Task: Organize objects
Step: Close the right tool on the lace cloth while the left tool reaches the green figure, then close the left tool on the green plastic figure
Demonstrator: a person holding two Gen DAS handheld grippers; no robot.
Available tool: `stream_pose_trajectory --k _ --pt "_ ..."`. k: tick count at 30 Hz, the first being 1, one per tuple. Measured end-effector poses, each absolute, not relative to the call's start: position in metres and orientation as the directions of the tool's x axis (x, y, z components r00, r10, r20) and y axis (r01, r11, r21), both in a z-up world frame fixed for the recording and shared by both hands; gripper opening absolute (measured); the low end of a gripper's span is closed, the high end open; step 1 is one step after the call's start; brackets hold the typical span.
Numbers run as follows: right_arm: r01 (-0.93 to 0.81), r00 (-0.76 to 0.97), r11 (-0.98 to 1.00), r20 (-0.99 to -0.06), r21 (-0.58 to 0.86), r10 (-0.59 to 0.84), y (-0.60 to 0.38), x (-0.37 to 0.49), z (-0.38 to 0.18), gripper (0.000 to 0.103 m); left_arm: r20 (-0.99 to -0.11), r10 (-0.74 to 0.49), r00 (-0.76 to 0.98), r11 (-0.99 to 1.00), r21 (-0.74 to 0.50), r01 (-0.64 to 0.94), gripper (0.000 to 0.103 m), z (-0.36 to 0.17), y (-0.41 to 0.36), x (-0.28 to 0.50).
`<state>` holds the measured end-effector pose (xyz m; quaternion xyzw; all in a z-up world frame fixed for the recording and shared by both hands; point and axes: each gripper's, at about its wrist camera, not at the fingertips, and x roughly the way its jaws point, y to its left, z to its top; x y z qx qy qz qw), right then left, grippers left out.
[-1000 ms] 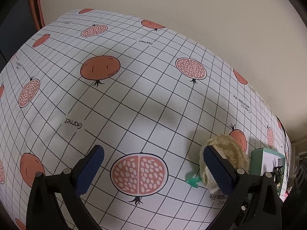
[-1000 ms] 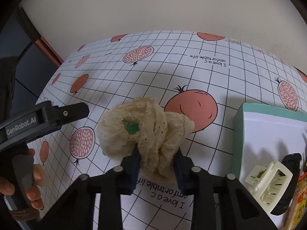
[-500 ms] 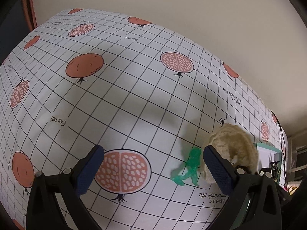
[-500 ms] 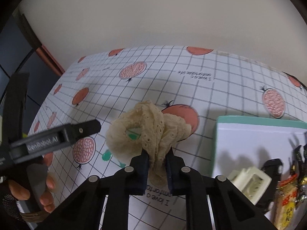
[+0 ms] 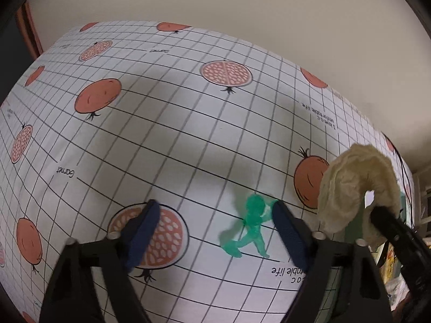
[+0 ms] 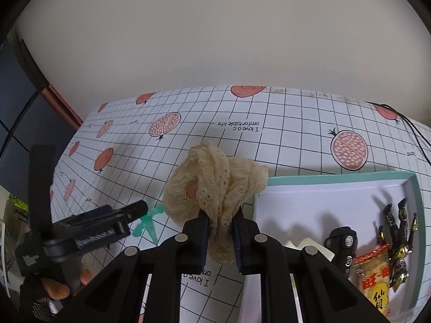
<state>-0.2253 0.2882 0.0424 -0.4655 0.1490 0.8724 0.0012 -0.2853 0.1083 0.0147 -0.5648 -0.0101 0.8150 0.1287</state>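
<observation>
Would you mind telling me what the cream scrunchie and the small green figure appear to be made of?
The scrunchie looks like soft matte cotton lace: eyelet holes and gathered ruffles. The green figure seems to be translucent moulded plastic, since the grid shows faintly through its limbs, though rubber is possible.

1. Left gripper (image 5: 215, 231): blue-padded jaws spread wide, nothing between them, held above the tablecloth (image 5: 188, 140).
2. Green toy figure (image 5: 250, 228): flat on the cloth, just inside the 3 o'clock finger.
3. Cream lace scrunchie (image 5: 347, 188): at 3 o'clock, held off the cloth on a black finger of the right gripper (image 5: 388, 223).
4. Cloth print: grid with pomegranates.
</observation>
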Motion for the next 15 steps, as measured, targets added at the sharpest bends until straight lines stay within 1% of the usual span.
stream_pose_trajectory --k 1,3,4,6,7,9,10,12,13,14,15 --pt "-0.142 -0.567 -0.956 -0.813 0.258 -0.136 0.289 -0.225 0.043 0.017 -0.919 0.225 -0.324 -0.965 -0.164 -0.205 0.075 0.013 0.111 -0.283" --pt "-0.141 -0.566 -0.956 -0.813 0.257 -0.135 0.289 -0.224 0.043 0.017 -0.916 0.235 -0.326 -0.962 -0.171 -0.213 0.066 0.015 0.114 -0.282" --pt "-0.140 -0.566 -0.956 -0.814 0.256 -0.135 0.290 -0.224 0.043 0.017 -0.915 0.236 -0.328 -0.960 -0.168 -0.222 0.063 0.016 0.116 -0.281" --pt "-0.143 -0.564 -0.956 -0.815 0.256 -0.134 0.291 -0.223 0.043 0.017 -0.913 0.234 -0.334 -0.958 -0.159 -0.238 0.055 0.018 0.121 -0.279" --pt "-0.144 -0.562 -0.955 -0.816 0.258 -0.136 0.292 -0.223 0.043 0.017 -0.912 0.238 -0.335 -0.956 -0.158 -0.248 0.052 0.019 0.123 -0.278" --pt "-0.144 -0.561 -0.956 -0.816 0.257 -0.135 0.292 -0.223 0.043 0.017 -0.909 0.250 -0.333 -0.951 -0.166 -0.261 0.040 0.022 0.125 -0.277" --pt "-0.143 -0.561 -0.956 -0.817 0.257 -0.136 0.292 -0.223 0.043 0.017 -0.908 0.257 -0.332 -0.948 -0.171 -0.267 0.038 0.022 0.127 -0.277" --pt "-0.141 -0.560 -0.956 -0.817 0.257 -0.137 0.292 -0.223 0.043 0.017 -0.904 0.272 -0.329 -0.943 -0.181 -0.279 0.028 0.023 0.129 -0.276" --pt "-0.142 -0.560 -0.956 -0.817 0.257 -0.136 0.292 -0.223 0.043 0.017 -0.903 0.278 -0.328 -0.941 -0.187 -0.283 0.026 0.023 0.130 -0.276" --pt "-0.144 -0.560 -0.956 -0.817 0.257 -0.136 0.292 -0.223 0.043 0.017 -0.902 0.284 -0.326 -0.939 -0.192 -0.287 0.021 0.023 0.131 -0.276" --pt "-0.144 -0.560 -0.955 -0.817 0.258 -0.136 0.292 -0.223 0.043 0.017 -0.900 0.290 -0.324 -0.936 -0.198 -0.290 0.020 0.023 0.131 -0.276"
